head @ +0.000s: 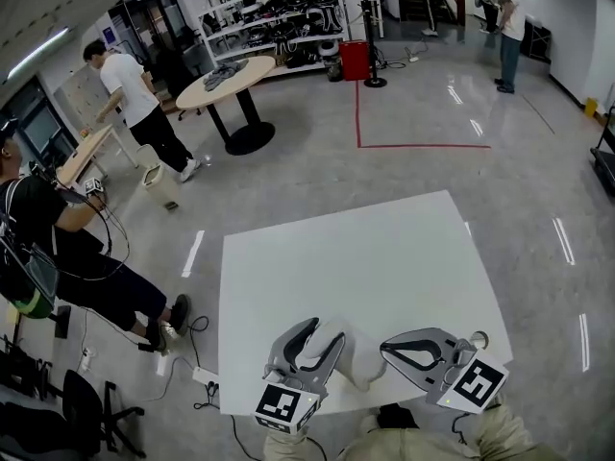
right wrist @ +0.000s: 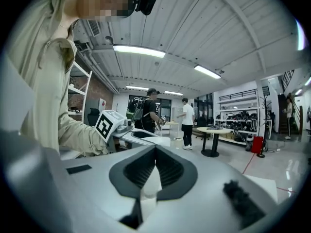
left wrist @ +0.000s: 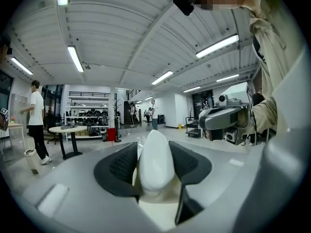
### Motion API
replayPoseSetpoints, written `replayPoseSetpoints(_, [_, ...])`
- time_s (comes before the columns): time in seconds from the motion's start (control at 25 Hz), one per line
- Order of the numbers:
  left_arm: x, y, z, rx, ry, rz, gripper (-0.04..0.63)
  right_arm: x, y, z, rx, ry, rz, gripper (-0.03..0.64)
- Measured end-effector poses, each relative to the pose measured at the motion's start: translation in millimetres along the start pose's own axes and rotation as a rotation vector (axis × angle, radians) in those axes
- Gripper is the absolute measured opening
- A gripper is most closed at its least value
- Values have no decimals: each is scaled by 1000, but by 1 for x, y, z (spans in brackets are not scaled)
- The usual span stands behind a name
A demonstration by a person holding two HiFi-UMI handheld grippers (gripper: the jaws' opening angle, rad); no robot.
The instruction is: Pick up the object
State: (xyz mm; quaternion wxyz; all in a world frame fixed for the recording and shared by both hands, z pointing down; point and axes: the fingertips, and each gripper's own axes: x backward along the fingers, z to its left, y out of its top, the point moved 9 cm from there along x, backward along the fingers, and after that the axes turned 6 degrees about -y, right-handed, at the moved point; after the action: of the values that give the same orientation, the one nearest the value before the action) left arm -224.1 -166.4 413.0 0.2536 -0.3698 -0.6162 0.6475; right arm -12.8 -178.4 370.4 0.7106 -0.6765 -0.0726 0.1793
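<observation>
A smooth, rounded white object (head: 354, 361) is at the near edge of the white table (head: 365, 248). My left gripper (head: 327, 331) is shut on it. In the left gripper view the object (left wrist: 155, 161) stands up between the two dark pads (left wrist: 116, 166), which press on both its sides. My right gripper (head: 386, 347) is just to the right, its tips pointing left and close to the object. In the right gripper view its jaws (right wrist: 155, 149) meet at the tips, with a sliver of white showing in the gap lower down. I cannot tell what that white is.
A small round thing (head: 479, 338) sits at the table's near right corner. Cables and a power strip (head: 202, 373) lie on the floor left of the table. A person (head: 58, 248) sits at the far left. Further back are a round table (head: 231, 80) and another person (head: 130, 84).
</observation>
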Motion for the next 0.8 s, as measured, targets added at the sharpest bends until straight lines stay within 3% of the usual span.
replayPoseSetpoints(0.44, [66,10,-59,-17,-8,-61,209,39,13,71,51,-34,-16,3])
replayPoseSetpoints(0.8, [96,32,-97,-60,17,-90,209,69,27,95,79,-44,-47,3])
